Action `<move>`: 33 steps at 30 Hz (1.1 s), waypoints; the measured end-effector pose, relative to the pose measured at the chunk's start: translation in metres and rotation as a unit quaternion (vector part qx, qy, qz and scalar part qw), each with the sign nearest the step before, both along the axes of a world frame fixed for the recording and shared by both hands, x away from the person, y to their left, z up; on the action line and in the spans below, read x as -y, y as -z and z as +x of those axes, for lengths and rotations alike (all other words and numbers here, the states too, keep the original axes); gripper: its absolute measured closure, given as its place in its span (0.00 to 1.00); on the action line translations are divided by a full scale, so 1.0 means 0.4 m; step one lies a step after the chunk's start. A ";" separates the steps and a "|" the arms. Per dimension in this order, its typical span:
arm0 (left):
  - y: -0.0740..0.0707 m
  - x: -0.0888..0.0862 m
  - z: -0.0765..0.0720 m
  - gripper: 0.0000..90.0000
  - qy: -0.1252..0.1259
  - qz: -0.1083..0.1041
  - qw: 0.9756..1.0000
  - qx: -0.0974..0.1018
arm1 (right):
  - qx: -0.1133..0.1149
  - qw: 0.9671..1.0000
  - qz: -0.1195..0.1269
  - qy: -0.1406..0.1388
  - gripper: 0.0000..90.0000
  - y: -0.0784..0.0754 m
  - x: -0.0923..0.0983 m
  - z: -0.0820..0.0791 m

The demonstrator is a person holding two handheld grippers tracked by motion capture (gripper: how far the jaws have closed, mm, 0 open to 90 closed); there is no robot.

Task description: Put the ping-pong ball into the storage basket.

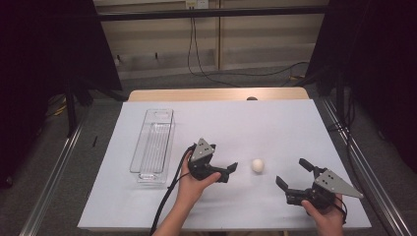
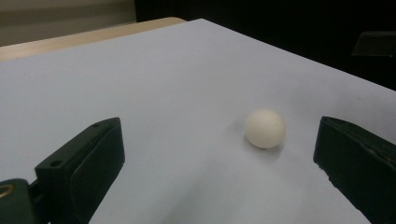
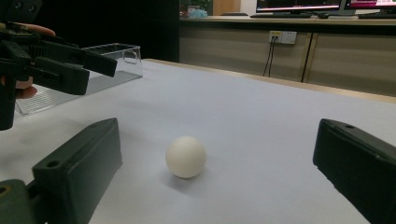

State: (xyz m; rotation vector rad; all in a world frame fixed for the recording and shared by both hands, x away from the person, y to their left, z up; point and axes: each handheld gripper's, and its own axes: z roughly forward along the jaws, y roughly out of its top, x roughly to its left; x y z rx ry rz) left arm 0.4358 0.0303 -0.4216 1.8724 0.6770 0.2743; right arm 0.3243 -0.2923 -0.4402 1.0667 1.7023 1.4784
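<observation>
Ball (image 1: 257, 165) between tools (untouched)

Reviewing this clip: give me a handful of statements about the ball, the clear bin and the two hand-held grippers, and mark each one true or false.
1. The white ball lies on the white table cover, between the two hand-held grippers. True.
2. The left hand-held gripper is clamped on the ball. False: its jaws are open and the ball lies free ahead of them.
3. The clear bin stands left of the left hand-held gripper. True.
4. The ball sits inside the clear bin. False: it is on the table cover, well right of the bin.
5. The right hand-held gripper is open. True.
</observation>
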 end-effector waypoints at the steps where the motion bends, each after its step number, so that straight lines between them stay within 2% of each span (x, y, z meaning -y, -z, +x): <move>1: 0.001 0.003 -0.001 0.02 -0.001 -0.001 1.000 -0.002 | 0.000 1.000 0.000 0.000 0.01 0.000 0.000 0.000; 2: 0.003 0.005 0.001 0.02 0.003 -0.005 1.000 -0.001 | 0.000 1.000 0.000 0.000 0.01 0.000 0.000 0.000; 3: 0.002 0.006 0.001 0.02 0.002 0.004 1.000 0.000 | 0.000 1.000 0.000 0.000 0.01 0.000 0.000 0.000; 5: 0.004 0.011 0.001 0.02 0.003 0.001 1.000 -0.001 | 0.000 1.000 0.002 0.001 0.01 0.000 0.000 0.000; 6: 0.004 0.011 0.003 0.02 0.004 0.006 1.000 0.001 | 0.000 1.000 0.000 -0.001 0.01 0.000 0.001 0.000; 8: 0.006 0.016 0.004 0.02 0.005 0.000 1.000 -0.002 | 0.000 1.000 0.000 -0.001 0.01 -0.001 0.001 0.000; 11: 0.006 0.020 0.005 0.02 0.008 0.009 1.000 -0.001 | -0.001 1.000 0.001 0.000 0.01 0.000 0.000 0.000; 12: 0.007 0.024 0.004 0.02 0.008 0.003 1.000 -0.003 | 0.000 1.000 0.002 0.002 0.01 -0.001 0.000 0.000; 13: 0.006 0.024 0.005 0.02 0.012 0.012 1.000 -0.001 | 0.000 1.000 0.002 0.001 0.01 -0.001 0.000 0.000; 14: 0.008 0.027 0.005 0.02 0.014 0.010 1.000 -0.002 | 0.001 1.000 0.001 0.001 0.01 -0.001 0.000 0.000; 22: 0.013 0.035 0.006 0.02 0.013 0.015 1.000 -0.010 | 0.001 1.000 0.001 0.001 0.01 -0.001 0.000 0.000; 33: 0.014 0.046 0.005 0.02 0.017 0.019 1.000 -0.009 | -0.002 1.000 0.002 0.001 0.01 -0.001 -0.002 0.000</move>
